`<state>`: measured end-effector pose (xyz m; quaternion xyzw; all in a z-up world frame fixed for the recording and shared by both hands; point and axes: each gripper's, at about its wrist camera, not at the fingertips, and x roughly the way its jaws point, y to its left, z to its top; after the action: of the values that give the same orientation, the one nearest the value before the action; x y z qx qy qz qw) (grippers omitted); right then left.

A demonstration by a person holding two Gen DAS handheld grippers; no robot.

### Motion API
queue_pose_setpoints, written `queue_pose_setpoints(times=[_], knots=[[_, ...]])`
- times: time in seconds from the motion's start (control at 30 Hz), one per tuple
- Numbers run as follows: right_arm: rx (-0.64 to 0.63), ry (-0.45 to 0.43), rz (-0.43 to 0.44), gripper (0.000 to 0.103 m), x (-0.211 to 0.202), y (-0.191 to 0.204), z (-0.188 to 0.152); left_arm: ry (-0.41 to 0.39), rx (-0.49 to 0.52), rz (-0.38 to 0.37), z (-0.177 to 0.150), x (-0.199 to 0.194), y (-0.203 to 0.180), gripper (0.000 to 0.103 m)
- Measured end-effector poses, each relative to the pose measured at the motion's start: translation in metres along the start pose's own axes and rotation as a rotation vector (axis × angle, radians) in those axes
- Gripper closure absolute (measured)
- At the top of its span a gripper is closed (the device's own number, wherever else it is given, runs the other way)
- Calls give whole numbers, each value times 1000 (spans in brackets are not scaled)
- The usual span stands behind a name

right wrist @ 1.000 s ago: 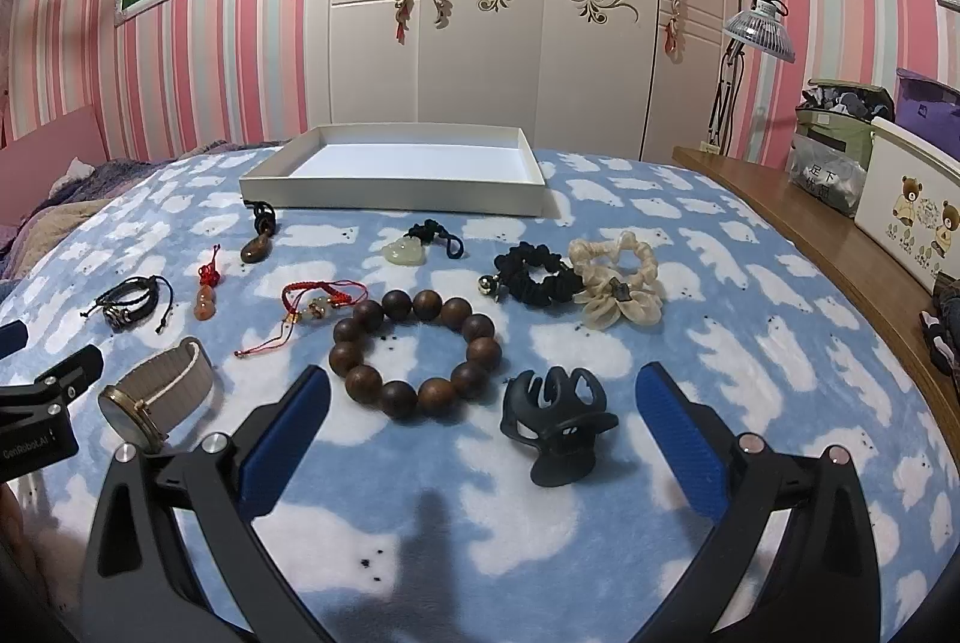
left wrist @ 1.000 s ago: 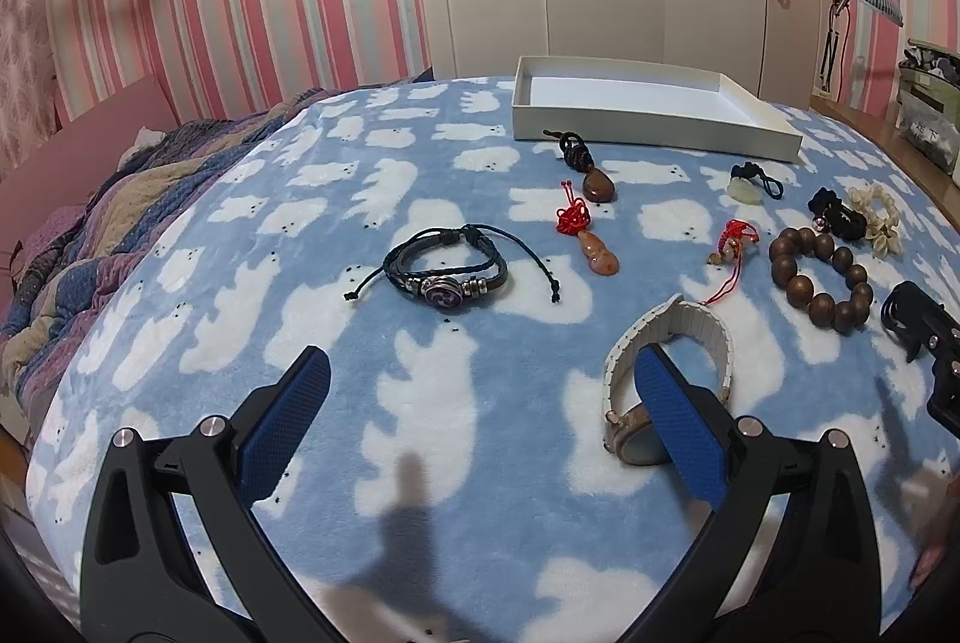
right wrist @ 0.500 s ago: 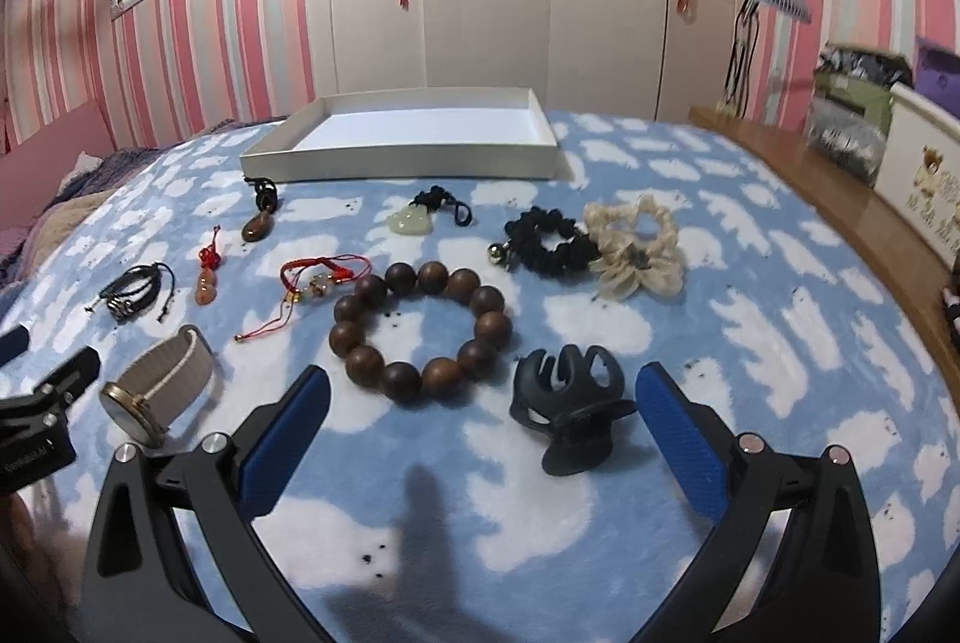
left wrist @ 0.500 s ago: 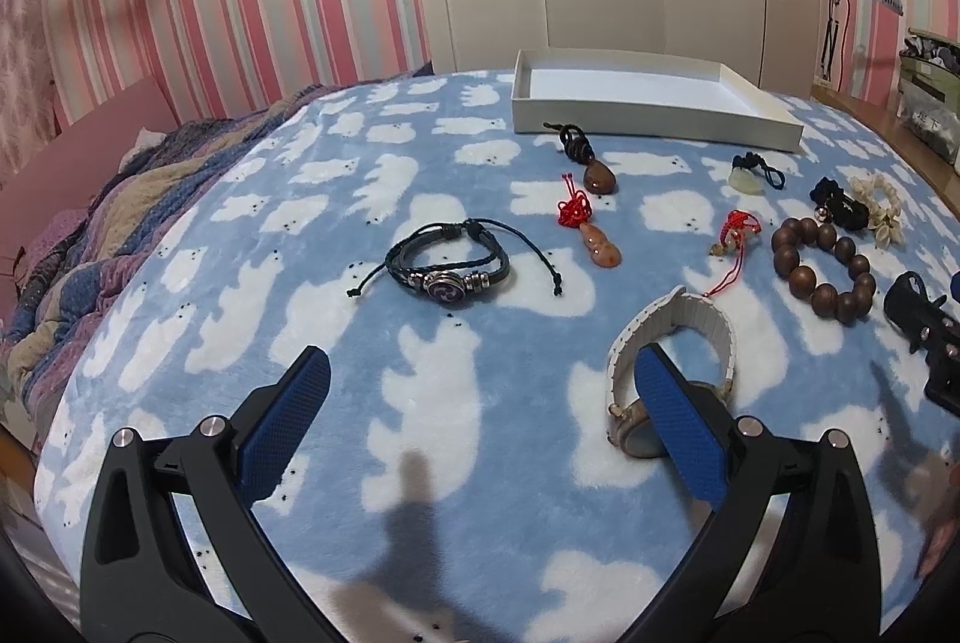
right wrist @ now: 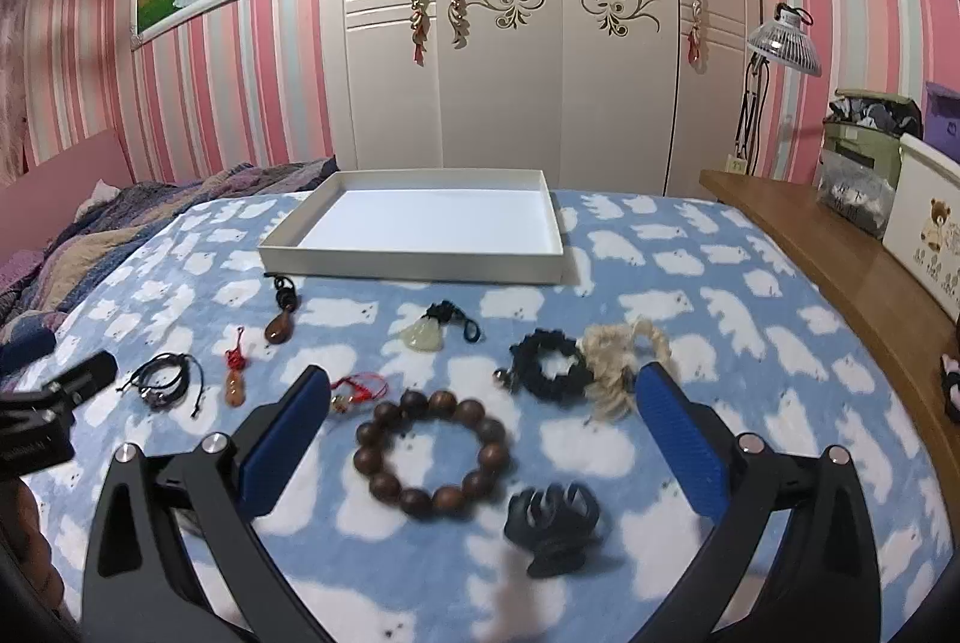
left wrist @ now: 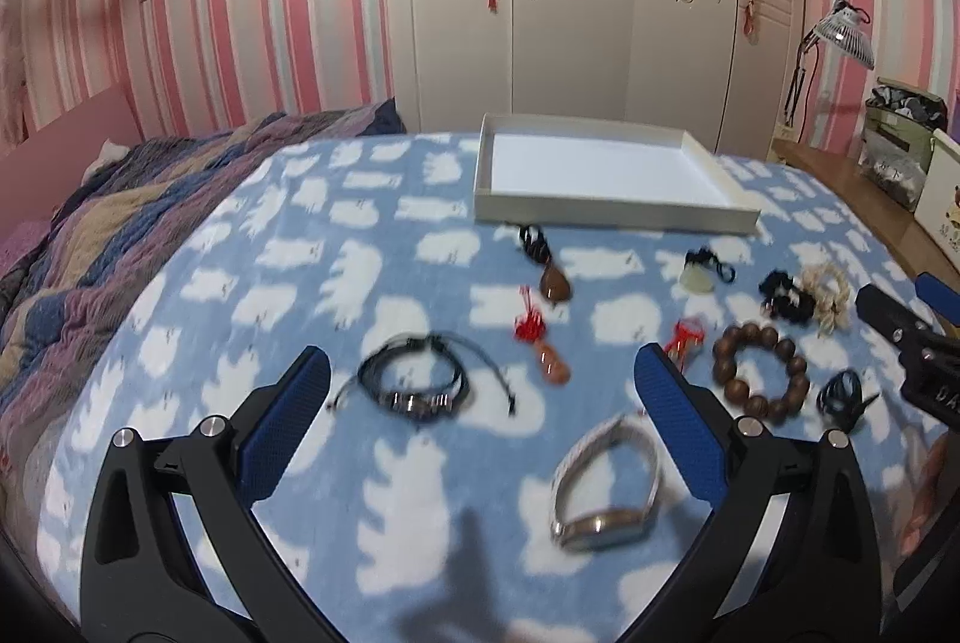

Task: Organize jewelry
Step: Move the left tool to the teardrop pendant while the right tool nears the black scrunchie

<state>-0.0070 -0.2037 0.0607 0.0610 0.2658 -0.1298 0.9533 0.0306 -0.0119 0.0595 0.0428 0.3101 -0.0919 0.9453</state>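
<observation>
Jewelry lies spread on a blue blanket with white bears. A white shallow tray (left wrist: 612, 211) (right wrist: 414, 265) stands empty at the far side. My left gripper (left wrist: 480, 397) hangs open above a black cord bracelet (left wrist: 414, 385) and a pale-strapped watch (left wrist: 606, 487). My right gripper (right wrist: 480, 403) is open over a brown wooden bead bracelet (right wrist: 432, 457) and a dark claw hair clip (right wrist: 552, 523). Between them and the tray lie a brown pendant (right wrist: 279, 328), a red-knot gourd charm (right wrist: 234, 385), a jade pendant (right wrist: 423, 337), a black scrunchie (right wrist: 549, 370) and a cream scrunchie (right wrist: 618, 367).
A striped quilt (left wrist: 108, 235) is bunched at the left of the bed. A wooden ledge (right wrist: 840, 271) runs along the right with boxes (right wrist: 924, 235) and a lamp (right wrist: 780, 42). White wardrobe doors (right wrist: 510, 42) stand behind.
Both grippers have lifted and pulled back a little, so the jewelry sits lower and farther in view. The watch, partly hidden by the left finger before, now lies in the open.
</observation>
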Motion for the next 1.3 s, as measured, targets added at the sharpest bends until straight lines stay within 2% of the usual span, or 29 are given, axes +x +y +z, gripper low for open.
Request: queue_pose_setpoints(times=[0.13, 0.2, 0.3, 0.4, 0.47, 0.6, 0.67, 0.77, 0.83, 0.97, 1.0, 1.07, 1.13, 1.27, 1.3], knots=[[9, 77, -14, 1, 23, -4, 18, -17, 29, 13, 22, 11, -6, 3], [22, 102, -16, 1, 32, -5, 27, 7, 40, -4, 32, 19, -8, 3], [15, 161, 28, 1, 53, -4, 47, 46, 46, -41, 49, 35, -11, 3], [11, 182, 53, 1, 67, -3, 64, 103, 44, -74, 70, 56, -11, 3], [37, 207, 83, 1, 77, -8, 73, 106, 43, -62, 79, 65, -10, 3], [50, 281, 54, 1, 100, -16, 93, 130, 38, -49, 103, 83, -13, 3], [52, 304, 61, 1, 108, -17, 99, 181, 38, -51, 115, 99, -15, 3], [34, 363, 99, 1, 122, -13, 99, 270, 16, -95, 123, 125, -15, 3], [18, 403, 115, 2, 133, -11, 94, 329, 0, -115, 122, 146, -15, 3], [28, 458, 123, 3, 150, -16, 81, 415, -5, -100, 110, 180, -17, 3], [29, 466, 115, 4, 153, -18, 79, 434, -2, -101, 106, 187, -18, 3], [21, 492, 104, 12, 160, -21, 75, 483, 3, -111, 99, 203, -20, 4], [7, 536, 99, 26, 168, -21, 70, 520, -1, -122, 93, 214, -22, 5], [-4, 598, 97, 33, 177, -25, 63, 537, -13, -127, 91, 224, -22, 6], [-4, 611, 101, 38, 179, -26, 61, 538, -16, -130, 92, 225, -22, 7]])
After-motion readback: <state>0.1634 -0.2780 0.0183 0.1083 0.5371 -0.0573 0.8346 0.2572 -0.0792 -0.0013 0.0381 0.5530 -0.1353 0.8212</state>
